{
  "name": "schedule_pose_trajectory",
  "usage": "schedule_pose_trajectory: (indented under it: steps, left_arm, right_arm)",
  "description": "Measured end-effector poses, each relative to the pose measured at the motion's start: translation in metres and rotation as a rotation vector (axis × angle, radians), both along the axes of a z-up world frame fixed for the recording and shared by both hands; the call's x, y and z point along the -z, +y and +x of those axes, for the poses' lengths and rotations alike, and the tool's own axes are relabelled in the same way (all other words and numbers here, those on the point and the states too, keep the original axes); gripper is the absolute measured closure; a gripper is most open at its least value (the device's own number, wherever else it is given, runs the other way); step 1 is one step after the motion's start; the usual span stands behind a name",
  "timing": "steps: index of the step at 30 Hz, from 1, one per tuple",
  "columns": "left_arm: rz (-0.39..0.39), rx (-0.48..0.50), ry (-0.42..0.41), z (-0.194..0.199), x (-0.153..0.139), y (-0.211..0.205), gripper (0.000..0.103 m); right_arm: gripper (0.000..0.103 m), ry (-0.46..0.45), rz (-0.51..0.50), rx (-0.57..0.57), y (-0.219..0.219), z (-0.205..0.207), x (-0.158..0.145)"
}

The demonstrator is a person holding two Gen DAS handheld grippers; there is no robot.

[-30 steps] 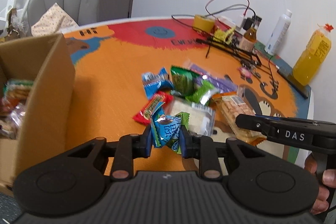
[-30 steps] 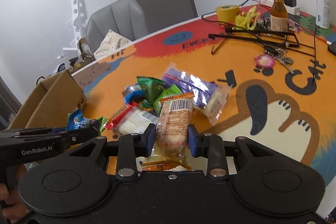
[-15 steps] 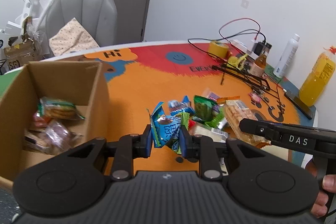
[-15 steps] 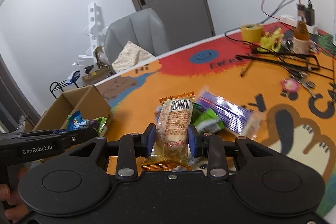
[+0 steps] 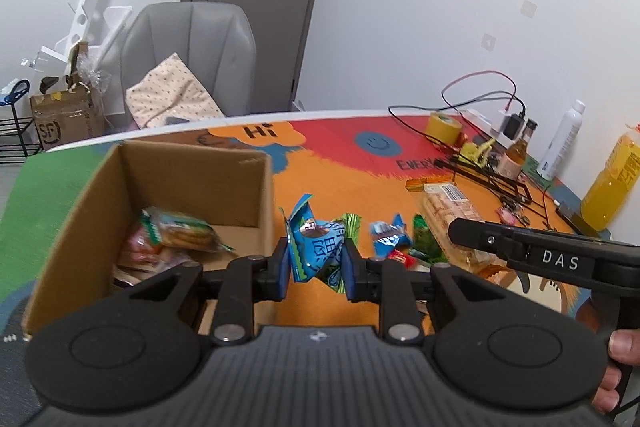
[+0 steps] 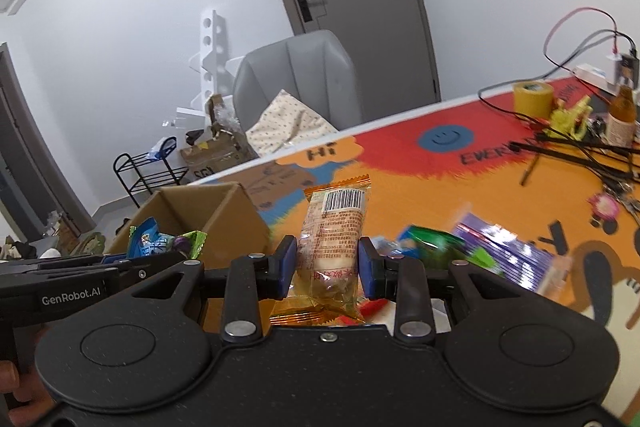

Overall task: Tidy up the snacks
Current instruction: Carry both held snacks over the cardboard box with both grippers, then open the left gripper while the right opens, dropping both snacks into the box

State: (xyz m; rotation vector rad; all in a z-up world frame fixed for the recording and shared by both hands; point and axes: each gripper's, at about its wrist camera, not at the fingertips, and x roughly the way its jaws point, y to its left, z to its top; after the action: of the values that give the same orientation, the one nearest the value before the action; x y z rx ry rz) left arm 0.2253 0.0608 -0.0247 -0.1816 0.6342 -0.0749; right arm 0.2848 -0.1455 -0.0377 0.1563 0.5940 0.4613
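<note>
Carrying two snacks: left gripper point(image 5: 316, 269) is clamped on a blue packet point(image 5: 316, 253), right gripper point(image 6: 327, 269) on an orange biscuit pack point(image 6: 334, 239), both held just beside the cardboard box point(image 5: 192, 163). Box already holds several packets; more loose snacks point(image 6: 480, 251) wait on the table point(image 5: 340, 183).
</note>
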Motion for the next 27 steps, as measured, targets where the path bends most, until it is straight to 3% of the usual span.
schedule_pose_trajectory:
  steps: [9,27]
  left_arm:
    - [-0.001,-0.048,-0.013,-0.007,-0.005,0.038,0.078]
    - [-0.029,-0.13,0.042,0.003,0.013,0.089,0.075]
  right_arm:
    - [0.072,-0.024,-0.007,-0.044,0.04,0.003,-0.008]
    - [0.072,-0.017,-0.017,-0.136,0.102,0.013,-0.011]
